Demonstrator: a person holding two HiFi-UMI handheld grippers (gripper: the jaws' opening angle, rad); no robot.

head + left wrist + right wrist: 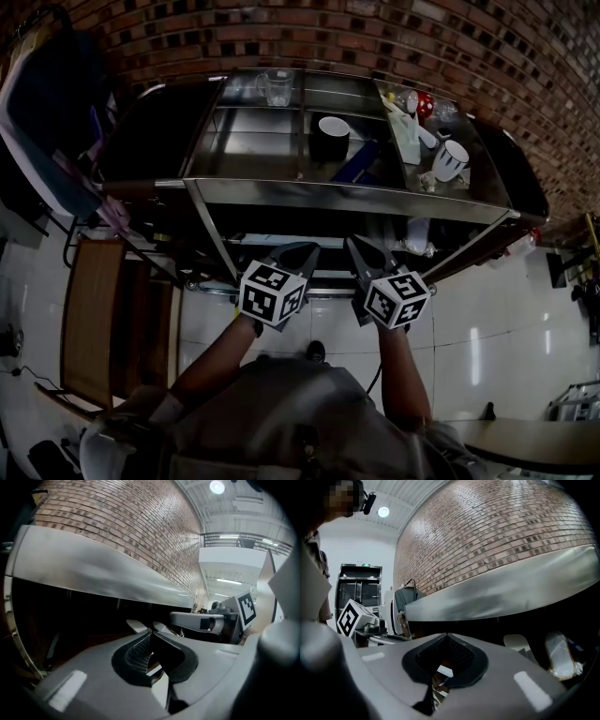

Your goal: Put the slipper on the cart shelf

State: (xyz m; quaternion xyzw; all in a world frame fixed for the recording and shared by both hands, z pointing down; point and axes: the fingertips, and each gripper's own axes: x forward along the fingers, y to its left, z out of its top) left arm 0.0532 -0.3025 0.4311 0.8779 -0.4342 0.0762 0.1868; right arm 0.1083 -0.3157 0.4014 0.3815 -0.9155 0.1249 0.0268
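A steel cart point(347, 192) stands against the brick wall. My two grippers hang side by side in front of its dark lower shelf, pointing under the top deck. The left gripper point(298, 251) point(150, 631) has its jaws together with nothing between them. The right gripper point(361, 246) point(446, 635) is likewise shut and empty. In the right gripper view a pale slipper point(560, 657) lies on the lower shelf to the right, with another pale shape point(516, 644) beside it. The head view shows a pale shape point(417, 234) there too. Two pale tips point(136, 625) show past the left jaws.
The cart's top holds a clear jug point(276, 87), a black pot with a white bowl point(330, 136), a white mug point(450, 159) and small clutter. A wooden chair point(94, 319) stands at the left. White tiled floor point(487, 347) lies below and to the right.
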